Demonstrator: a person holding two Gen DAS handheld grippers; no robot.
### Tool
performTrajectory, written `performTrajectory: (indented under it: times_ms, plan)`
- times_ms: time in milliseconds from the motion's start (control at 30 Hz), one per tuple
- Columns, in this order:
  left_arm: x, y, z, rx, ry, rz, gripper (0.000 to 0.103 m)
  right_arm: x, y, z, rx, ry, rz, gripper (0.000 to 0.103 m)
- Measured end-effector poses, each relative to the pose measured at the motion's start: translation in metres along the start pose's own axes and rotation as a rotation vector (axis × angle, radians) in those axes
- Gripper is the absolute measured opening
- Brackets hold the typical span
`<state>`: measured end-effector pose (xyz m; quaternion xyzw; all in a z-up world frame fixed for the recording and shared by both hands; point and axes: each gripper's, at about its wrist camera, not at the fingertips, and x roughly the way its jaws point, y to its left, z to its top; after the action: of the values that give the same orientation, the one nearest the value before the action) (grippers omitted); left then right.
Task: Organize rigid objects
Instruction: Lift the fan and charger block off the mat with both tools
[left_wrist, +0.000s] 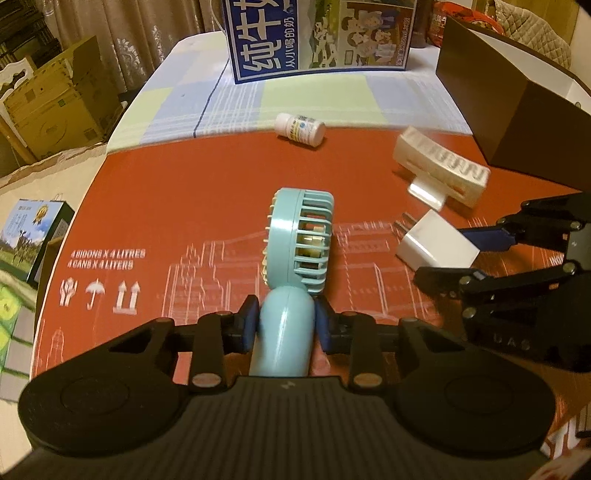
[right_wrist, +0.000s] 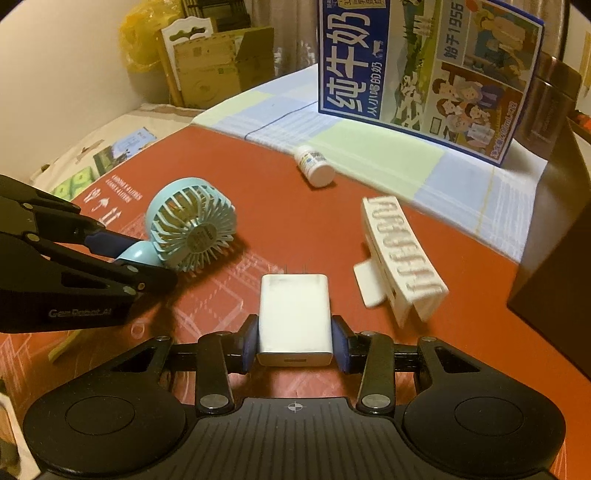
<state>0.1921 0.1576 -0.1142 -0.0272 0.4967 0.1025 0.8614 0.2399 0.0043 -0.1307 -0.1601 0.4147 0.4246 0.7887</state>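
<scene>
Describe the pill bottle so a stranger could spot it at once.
Start at the tall blue milk carton standing on the checked cloth. Just in front of it, where the cloth meets the red mat, lies the pill bottle. It is the only round white thing, tipped on its side with a printed label, untouched by either claw.

A light-blue handheld fan (left_wrist: 299, 240) lay on the red sheet, its handle clamped. A white charger (right_wrist: 293, 317), prongs pointing away, was gripped by its sides. A white pill bottle (left_wrist: 300, 129) lay on its side farther off, and a white ribbed clip (right_wrist: 400, 258) lay near the dark box.
</scene>
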Motion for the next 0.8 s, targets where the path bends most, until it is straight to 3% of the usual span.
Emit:
performTrajectory:
  times_ms: [400, 800]
  plan:
    - [-0.026, -0.021, -0.037, -0.055, 0.027, 0.022, 0.028, -0.033, -0.008, -0.039, -0.001, 0.013, -0.002, 0.038]
    - [-0.023, -0.023, -0.031, -0.070, 0.010, 0.019, 0.037, -0.032, -0.009, -0.040, -0.002, 0.019, 0.003, 0.040]
